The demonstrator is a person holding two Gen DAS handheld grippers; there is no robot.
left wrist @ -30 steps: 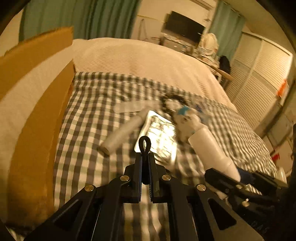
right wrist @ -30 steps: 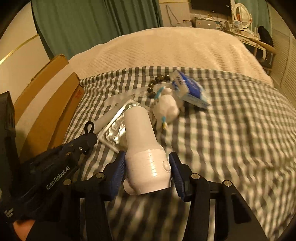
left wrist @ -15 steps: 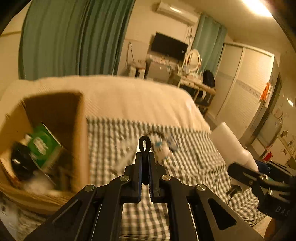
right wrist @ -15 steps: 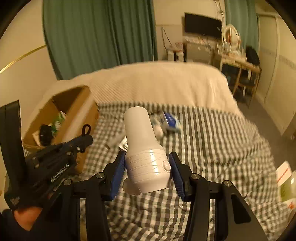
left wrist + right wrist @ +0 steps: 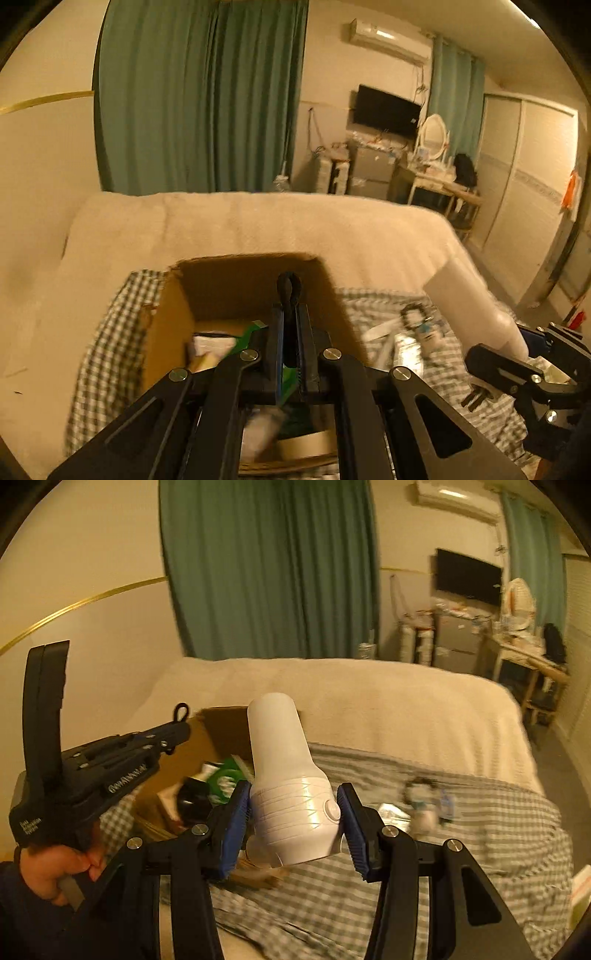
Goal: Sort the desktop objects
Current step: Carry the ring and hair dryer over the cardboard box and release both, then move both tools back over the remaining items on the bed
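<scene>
- The bottle (image 5: 291, 790) in the near centre is plain white.
- The pads (image 5: 232, 834) on either side of it are blue, on black fingers.
- The cloth (image 5: 480, 849) on the right is checked grey and white.
- The blanket (image 5: 369, 701) beyond it is cream.
- The cardboard box (image 5: 166, 332) on the left is brown, with a green packet (image 5: 225, 779) inside.
- The far curtains (image 5: 199, 96) are teal green.

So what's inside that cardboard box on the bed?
The cardboard box holds a green-and-white packet, something black and some pale, blurred items I can't identify. The left claw and the white bottle cover part of the inside.
</scene>
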